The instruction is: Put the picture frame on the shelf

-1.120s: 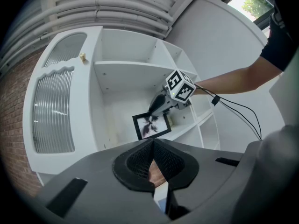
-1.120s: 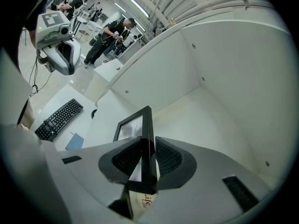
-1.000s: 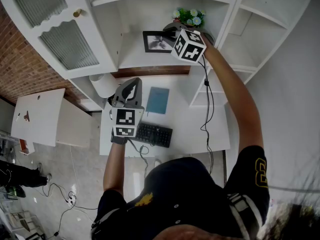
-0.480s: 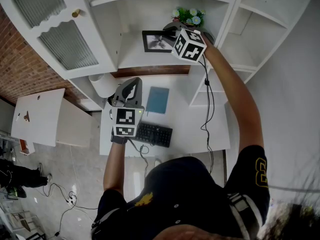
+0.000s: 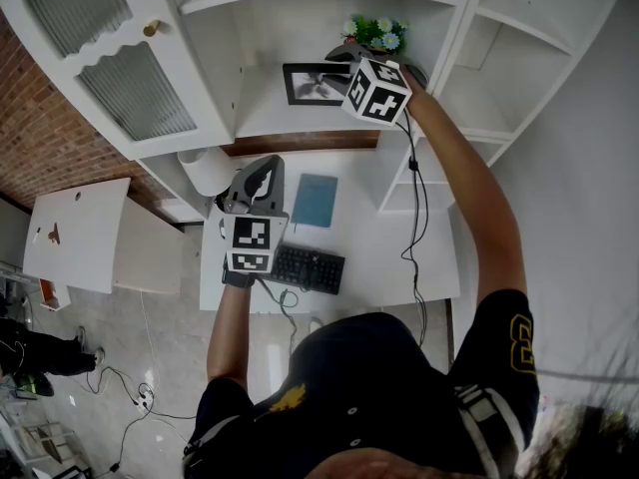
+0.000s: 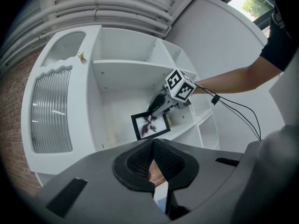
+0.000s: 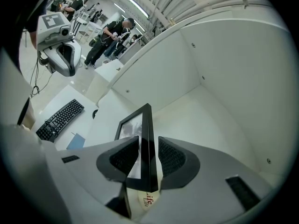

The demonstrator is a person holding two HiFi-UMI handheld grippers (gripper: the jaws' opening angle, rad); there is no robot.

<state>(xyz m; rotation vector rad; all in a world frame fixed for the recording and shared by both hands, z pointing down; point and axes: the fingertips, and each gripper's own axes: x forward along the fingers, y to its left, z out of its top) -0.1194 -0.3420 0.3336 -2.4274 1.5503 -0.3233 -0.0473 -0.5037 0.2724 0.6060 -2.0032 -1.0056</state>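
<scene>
R gripper point(image 7: 148, 149): jaws opening, pads w/ slim gaps each side of the picture frame point(image 7: 147, 120), which stands edge-on btwn them, upright. Frame's foot hidden, so contact w/ the white shelf point(image 5: 268, 116) can't be told. Flowers point(image 5: 377, 33) just behind the gripper in the same bay. L gripper point(image 6: 152, 148): jaws pressed together, empty, hovering over the white desk point(image 5: 371, 239). On the desk: blue notebook point(image 5: 315, 200), black keyboard point(image 5: 306, 267). Ribbed-glass cabinet door point(image 5: 110, 58) swung open at left; brick wall point(image 5: 38, 153) beyond.
</scene>
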